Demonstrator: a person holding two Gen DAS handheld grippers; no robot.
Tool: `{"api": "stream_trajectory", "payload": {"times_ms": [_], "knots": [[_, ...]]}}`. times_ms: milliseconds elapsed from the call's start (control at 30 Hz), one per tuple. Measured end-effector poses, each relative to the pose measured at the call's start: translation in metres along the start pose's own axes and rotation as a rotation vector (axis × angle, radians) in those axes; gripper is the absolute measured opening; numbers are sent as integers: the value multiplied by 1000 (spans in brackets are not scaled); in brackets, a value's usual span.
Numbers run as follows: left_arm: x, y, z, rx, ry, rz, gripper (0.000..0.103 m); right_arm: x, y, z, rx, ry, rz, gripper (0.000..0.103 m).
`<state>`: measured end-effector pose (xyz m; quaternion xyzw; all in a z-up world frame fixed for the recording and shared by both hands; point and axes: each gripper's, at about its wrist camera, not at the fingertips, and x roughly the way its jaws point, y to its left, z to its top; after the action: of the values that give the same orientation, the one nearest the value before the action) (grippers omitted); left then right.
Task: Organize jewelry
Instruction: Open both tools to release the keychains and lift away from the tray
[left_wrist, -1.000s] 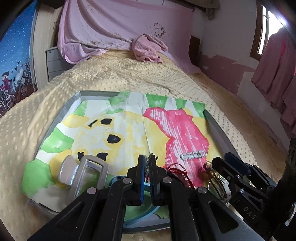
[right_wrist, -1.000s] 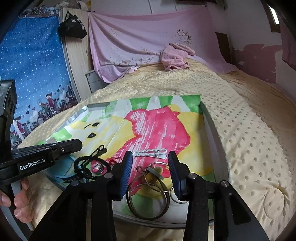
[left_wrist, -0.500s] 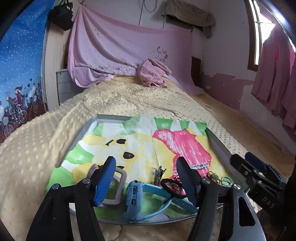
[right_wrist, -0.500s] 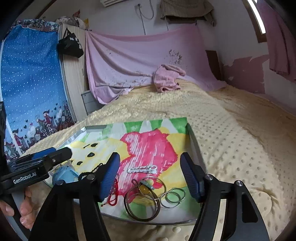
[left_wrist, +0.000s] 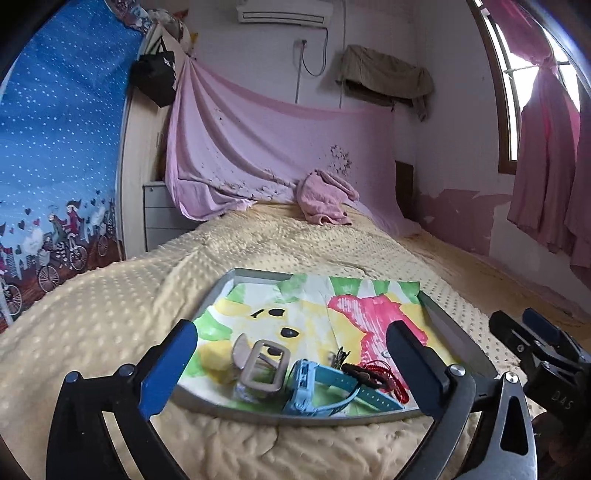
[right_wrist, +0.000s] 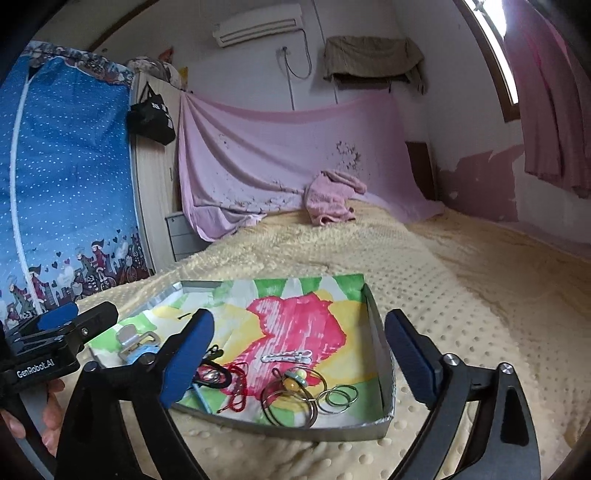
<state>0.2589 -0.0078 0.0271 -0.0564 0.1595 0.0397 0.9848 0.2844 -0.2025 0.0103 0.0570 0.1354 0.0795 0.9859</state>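
Observation:
A grey tray (left_wrist: 454, 339) lined with a painted paper lies on the yellow dotted blanket. Near its front edge lie a silver buckle (left_wrist: 264, 363), a blue watch (left_wrist: 310, 387), a black band with a red cord (left_wrist: 380, 374) and a small black clip (left_wrist: 340, 356). The right wrist view adds a silver hair clip (right_wrist: 286, 357), large metal bangles (right_wrist: 291, 398) and small rings (right_wrist: 341, 397). My left gripper (left_wrist: 291, 326) hangs just before the tray, jaws opening wide and empty. My right gripper (right_wrist: 299, 315) does the same at the tray's right half.
A pink towel (left_wrist: 325, 199) lies at the far end of the bed under a hanging pink sheet. Grey drawers (left_wrist: 162, 218) and a blue patterned cover (left_wrist: 55, 166) stand on the left. A hand (right_wrist: 48, 417) holds the left gripper (right_wrist: 74, 325).
Both grippers have pulled back from the tray and risen. The left jaws, shut over the jewelry a second ago, now stand wide apart; the right jaws widened too. The pieces stay in the tray.

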Motion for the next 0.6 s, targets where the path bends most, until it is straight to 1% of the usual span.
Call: {"api": "stream_trajectory", "payload": {"times_ms": [100, 233, 600], "knots": [[-14, 4, -3, -3, -26, 10, 103, -19, 8, 0, -23, -35, -3, 93], [-35, 6, -7, 3, -59, 16, 103, -45, 15, -1, -47, -72, -6, 98], [-90, 16, -20, -6, -106, 16, 103, -108, 23, -12, -57, -110, -1, 99]]}}
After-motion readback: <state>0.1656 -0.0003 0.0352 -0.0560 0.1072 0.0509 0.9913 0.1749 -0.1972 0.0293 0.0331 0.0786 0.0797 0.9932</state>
